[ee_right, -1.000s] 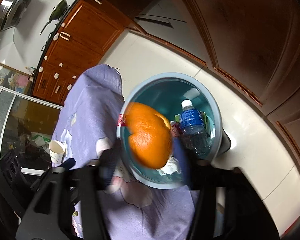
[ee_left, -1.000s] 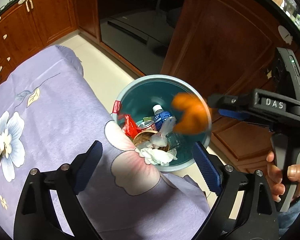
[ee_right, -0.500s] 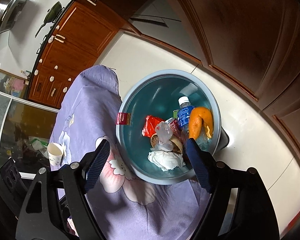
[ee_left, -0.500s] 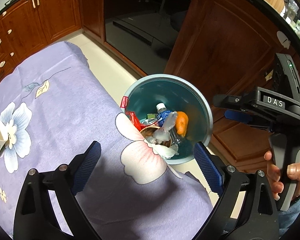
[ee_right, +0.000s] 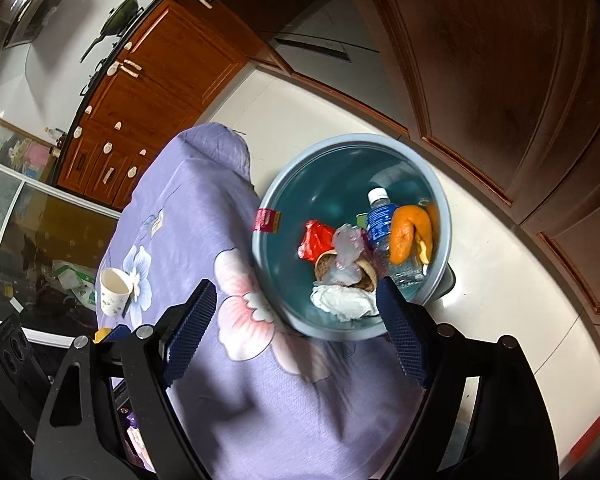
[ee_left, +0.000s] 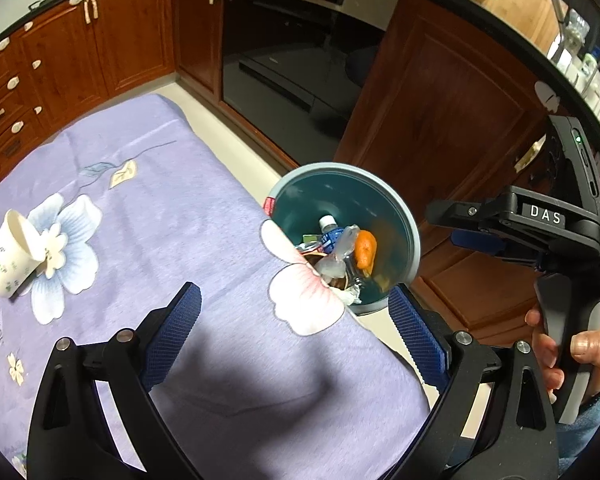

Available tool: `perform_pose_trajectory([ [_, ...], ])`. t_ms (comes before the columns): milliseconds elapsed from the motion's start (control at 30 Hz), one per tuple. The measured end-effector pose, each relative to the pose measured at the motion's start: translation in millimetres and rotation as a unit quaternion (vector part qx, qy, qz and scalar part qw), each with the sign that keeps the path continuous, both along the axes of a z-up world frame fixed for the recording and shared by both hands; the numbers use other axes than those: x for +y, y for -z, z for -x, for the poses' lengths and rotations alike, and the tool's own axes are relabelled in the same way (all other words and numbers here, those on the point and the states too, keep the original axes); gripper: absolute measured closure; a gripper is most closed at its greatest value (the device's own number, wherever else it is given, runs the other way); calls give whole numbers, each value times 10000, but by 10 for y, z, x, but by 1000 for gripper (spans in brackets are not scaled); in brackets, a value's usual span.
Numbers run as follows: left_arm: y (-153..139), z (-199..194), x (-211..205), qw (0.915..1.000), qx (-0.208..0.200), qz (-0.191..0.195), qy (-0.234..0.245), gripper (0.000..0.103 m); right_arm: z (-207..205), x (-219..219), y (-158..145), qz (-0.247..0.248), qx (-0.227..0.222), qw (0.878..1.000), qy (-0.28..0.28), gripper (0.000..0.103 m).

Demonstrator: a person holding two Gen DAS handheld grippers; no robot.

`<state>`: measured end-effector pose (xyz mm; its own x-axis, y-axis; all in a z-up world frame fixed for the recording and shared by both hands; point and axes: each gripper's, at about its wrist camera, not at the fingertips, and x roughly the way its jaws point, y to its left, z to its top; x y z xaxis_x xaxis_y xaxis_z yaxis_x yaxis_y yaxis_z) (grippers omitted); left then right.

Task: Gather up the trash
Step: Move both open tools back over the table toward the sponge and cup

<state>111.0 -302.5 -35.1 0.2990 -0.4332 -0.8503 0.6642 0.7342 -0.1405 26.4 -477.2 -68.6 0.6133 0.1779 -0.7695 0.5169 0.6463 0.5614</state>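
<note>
Orange peel (ee_right: 406,236) lies in bin (ee_right: 268,248) beside table's far corner. Right gripper (ee_right: 296,328) opening, holding nothing; left gripper (ee_left: 296,328) spread, nothing held. Paper cup (ee_left: 14,250) tipped near table's left edge: probably light, crushable; pinch the rim gently.

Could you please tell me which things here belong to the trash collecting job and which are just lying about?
Part of the job:
- bin beside the table
- orange peel, bottle, red wrapper and tissue inside it
- paper cup on its side on the tablecloth

Just lying about:
- cabinets
- oven
- pan on the stove
</note>
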Motion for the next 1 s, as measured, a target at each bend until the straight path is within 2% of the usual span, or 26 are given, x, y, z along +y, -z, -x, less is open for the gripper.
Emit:
perform_pose_trajectory([
  [200,-71,-14,364,9995,-20,169,-268,7,-157,322,-140,153,-18,9995,-259,25],
  [467,-139,-190,1199,9952,-37,250,-944,7,-580,957,-209,247,36,9962,-829,25],
  [667,-125,-371,1986,9862,-26,152,-1646,7,-989,1543,-221,334,128,9897,-1383,25],
  [867,-38,-516,2780,9766,-83,-72,-2149,7,-1373,2147,-170,435,347,9798,-1922,25],
  [1000,67,-678,3353,9676,-46,-205,-2516,7,-1623,2498,-163,514,461,9729,-2206,25],
])
